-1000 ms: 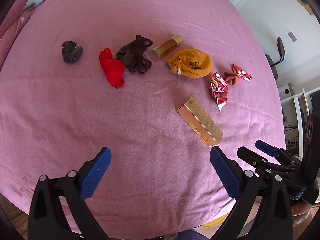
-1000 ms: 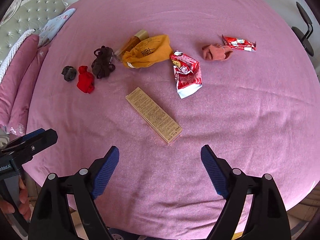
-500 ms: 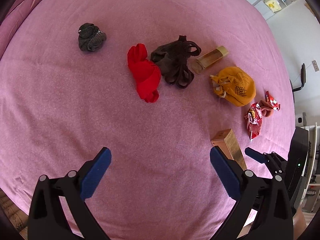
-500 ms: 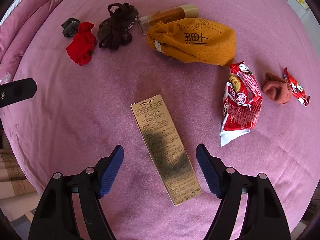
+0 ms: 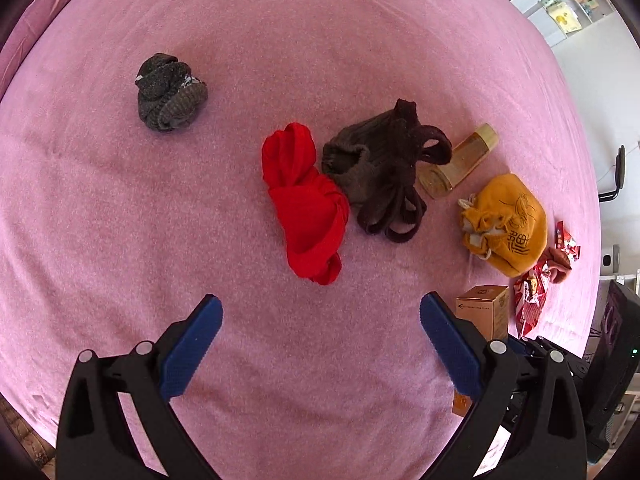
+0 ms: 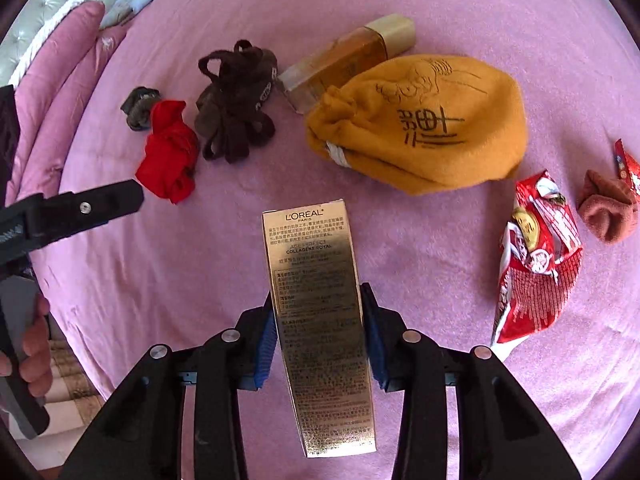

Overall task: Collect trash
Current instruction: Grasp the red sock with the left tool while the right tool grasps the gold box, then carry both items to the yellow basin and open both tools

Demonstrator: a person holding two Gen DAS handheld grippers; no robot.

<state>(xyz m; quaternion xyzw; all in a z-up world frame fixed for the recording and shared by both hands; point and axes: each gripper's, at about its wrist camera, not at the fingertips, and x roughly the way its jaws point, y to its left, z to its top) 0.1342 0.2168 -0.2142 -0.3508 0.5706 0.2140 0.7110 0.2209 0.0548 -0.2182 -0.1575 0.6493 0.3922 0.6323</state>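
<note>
My right gripper (image 6: 319, 334) is shut on a gold L'Oréal carton (image 6: 316, 300), its blue pads against both long sides; the carton also shows in the left wrist view (image 5: 484, 310). A red snack wrapper (image 6: 536, 264) lies to the right of it on the pink bedspread (image 6: 440, 8). A smaller red wrapper (image 6: 626, 166) lies at the far right edge. My left gripper (image 5: 320, 340) is open and empty, low over the bedspread just short of a red sock (image 5: 308, 204).
A mustard drawstring pouch (image 6: 424, 128), a gold-capped bottle (image 6: 352, 56), dark brown cloth (image 6: 236, 104), a grey sock ball (image 5: 170, 92) and a rust sock (image 6: 608, 208) lie on the bed. Pink pillows (image 6: 52, 80) and a tufted headboard stand at the left.
My right gripper has come down over the gold carton and shut on it. My left gripper has moved closer to the red and brown socks and stayed open.
</note>
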